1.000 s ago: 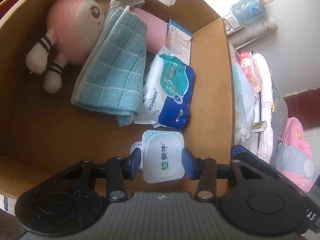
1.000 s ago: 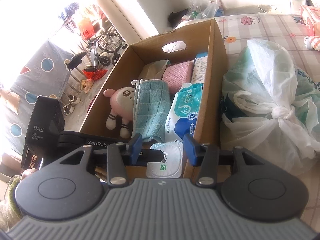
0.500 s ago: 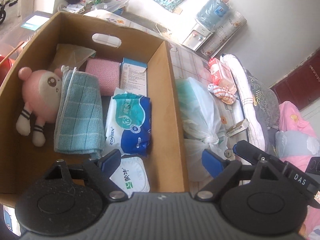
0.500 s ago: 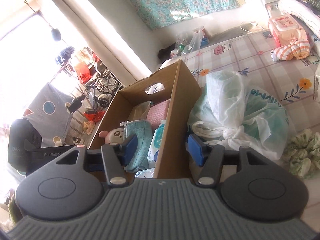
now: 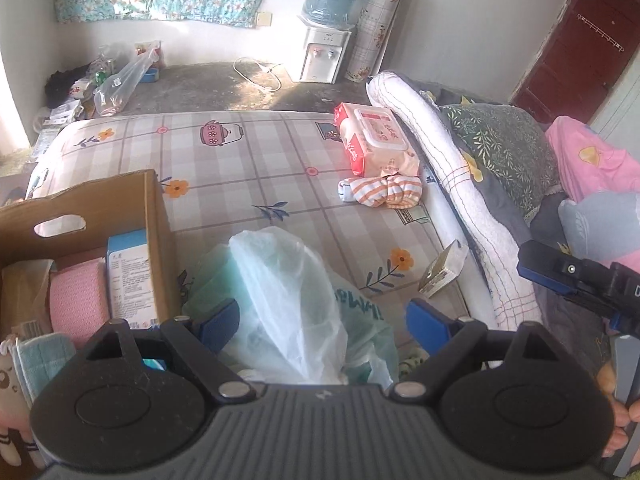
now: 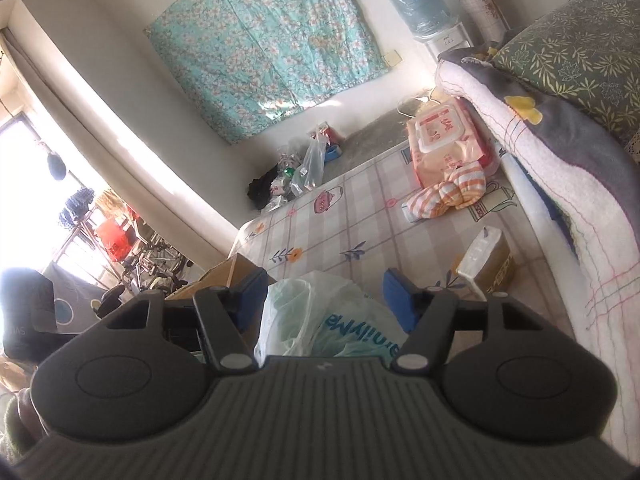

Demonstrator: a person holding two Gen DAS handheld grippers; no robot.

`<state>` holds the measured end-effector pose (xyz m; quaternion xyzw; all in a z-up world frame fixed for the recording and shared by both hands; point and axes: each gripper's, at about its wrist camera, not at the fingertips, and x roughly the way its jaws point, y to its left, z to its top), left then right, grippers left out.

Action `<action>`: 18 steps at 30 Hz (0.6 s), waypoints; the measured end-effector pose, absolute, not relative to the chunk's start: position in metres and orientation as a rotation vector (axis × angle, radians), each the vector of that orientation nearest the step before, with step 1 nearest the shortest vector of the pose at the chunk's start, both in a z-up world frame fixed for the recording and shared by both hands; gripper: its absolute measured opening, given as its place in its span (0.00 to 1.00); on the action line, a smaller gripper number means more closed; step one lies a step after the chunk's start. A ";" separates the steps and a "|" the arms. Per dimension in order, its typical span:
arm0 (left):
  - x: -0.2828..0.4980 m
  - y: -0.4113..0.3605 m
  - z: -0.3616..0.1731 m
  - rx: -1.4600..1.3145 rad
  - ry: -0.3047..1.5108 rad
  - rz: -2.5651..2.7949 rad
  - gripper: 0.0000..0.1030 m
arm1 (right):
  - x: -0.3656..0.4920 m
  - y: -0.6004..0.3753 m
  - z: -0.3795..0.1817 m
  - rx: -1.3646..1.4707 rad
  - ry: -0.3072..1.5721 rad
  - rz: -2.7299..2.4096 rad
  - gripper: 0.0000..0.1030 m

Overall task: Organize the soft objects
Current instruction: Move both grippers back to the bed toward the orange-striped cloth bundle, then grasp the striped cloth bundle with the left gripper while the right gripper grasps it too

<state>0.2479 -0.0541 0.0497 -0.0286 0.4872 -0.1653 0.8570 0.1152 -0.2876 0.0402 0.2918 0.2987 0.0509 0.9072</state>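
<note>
Both the left gripper point(image 5: 322, 320) and right gripper point(image 6: 324, 298) gape empty, jaws just widened, above the tied plastic bag point(image 5: 288, 304) beside the cardboard box point(image 5: 154, 216) on the mattress; thin film risks slipping or tearing if pinched shallowly; the striped socks point(image 5: 380, 194) near the far edge wait.

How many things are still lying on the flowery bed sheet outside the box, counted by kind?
Plastic bags: 1, the tied white bag
Wipes packs: 1, the pink pack
Striped cloth bundles: 1, orange and white
Small cartons: 1, the brown and white one
Total: 4
</note>
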 end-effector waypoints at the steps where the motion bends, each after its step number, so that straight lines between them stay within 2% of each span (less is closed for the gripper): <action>1: 0.265 -0.069 0.047 -0.040 1.033 -0.355 0.89 | 0.127 -0.301 0.040 0.611 0.622 0.091 0.63; 6: 0.326 -0.122 0.024 0.054 1.061 -0.363 0.89 | 0.201 -0.357 0.027 0.635 0.707 0.036 0.64; 11: 0.383 -0.161 -0.014 0.069 1.130 -0.375 0.87 | 0.284 -0.397 -0.012 0.663 0.831 -0.027 0.64; 18: 0.447 -0.186 -0.064 0.014 1.231 -0.362 0.78 | 0.370 -0.419 -0.067 0.634 0.929 -0.059 0.64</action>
